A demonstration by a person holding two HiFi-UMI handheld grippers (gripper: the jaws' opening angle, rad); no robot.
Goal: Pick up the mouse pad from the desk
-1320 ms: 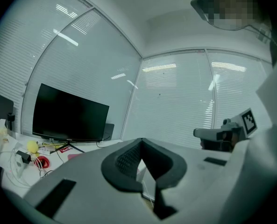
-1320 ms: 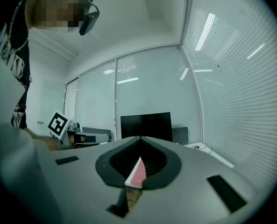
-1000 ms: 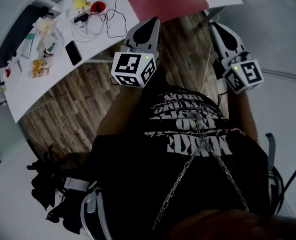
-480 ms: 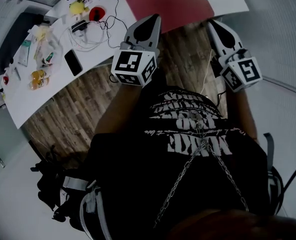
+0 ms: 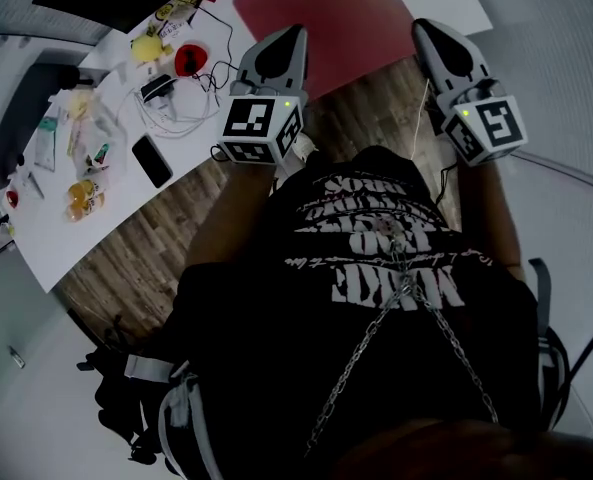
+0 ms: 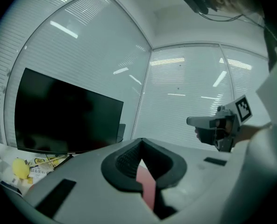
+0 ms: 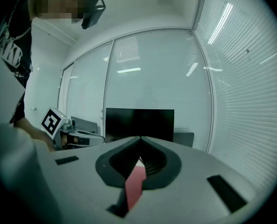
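The red mouse pad lies flat on the white desk, at 12 o'clock from the person. Its far part is cut by the top of the head view, so its long axis cannot be told for sure. Its near edge runs roughly from 8 o'clock to 2 o'clock, along the desk's edge.

Both grippers point at this near edge. The left gripper has the pad at about 1 o'clock, and its tip shows over the left part of the edge. The right gripper has the pad at about 10 o'clock, and its tip is by the near right corner. I judge them about equally near — one for each end of the edge. How high they hang above the desk is not clear.

Both pairs of jaws are closed together and hold nothing; in each gripper view the red behind the jaws is the pad beyond them.

The phone and the cables lie at 9 o'clock from the pad, well apart — out of the way.
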